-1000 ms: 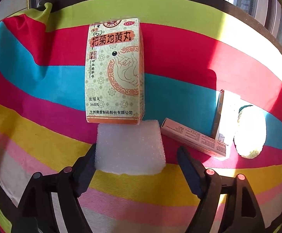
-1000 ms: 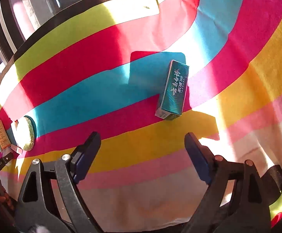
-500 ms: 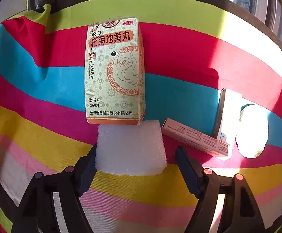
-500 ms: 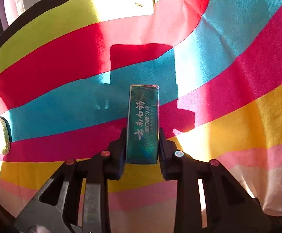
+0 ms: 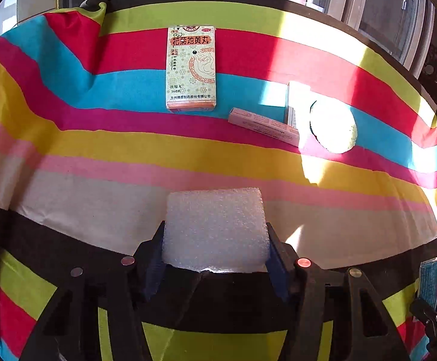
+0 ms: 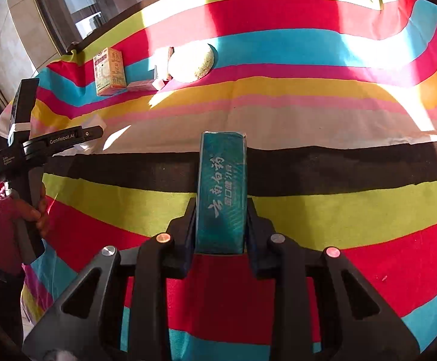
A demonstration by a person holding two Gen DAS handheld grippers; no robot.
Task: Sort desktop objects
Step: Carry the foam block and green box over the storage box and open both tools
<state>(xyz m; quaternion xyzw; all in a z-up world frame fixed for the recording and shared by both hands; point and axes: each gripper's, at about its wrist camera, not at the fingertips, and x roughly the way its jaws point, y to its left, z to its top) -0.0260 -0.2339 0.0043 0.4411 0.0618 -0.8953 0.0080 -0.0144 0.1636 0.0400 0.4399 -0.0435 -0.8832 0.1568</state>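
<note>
My left gripper (image 5: 215,240) is shut on a white foam block (image 5: 215,228) and holds it above the near edge of the striped cloth. My right gripper (image 6: 220,222) is shut on a teal toothpaste box (image 6: 221,192), lifted over the black stripe. A green-and-orange medicine box (image 5: 190,69) lies far back on the cloth, also seen in the right wrist view (image 6: 109,71). A thin pink box (image 5: 263,126) and a round pale sponge (image 5: 332,126) lie to its right.
The striped tablecloth (image 5: 98,150) covers the table and hangs over the near edge. A small white box (image 5: 293,102) stands behind the pink box. Windows run along the far side. The left gripper body (image 6: 47,144) and a hand show at the right wrist view's left.
Both grippers have closed and pulled back and up: the left took the foam block away from the medicine box, the right lifted the toothpaste box off the cloth.
</note>
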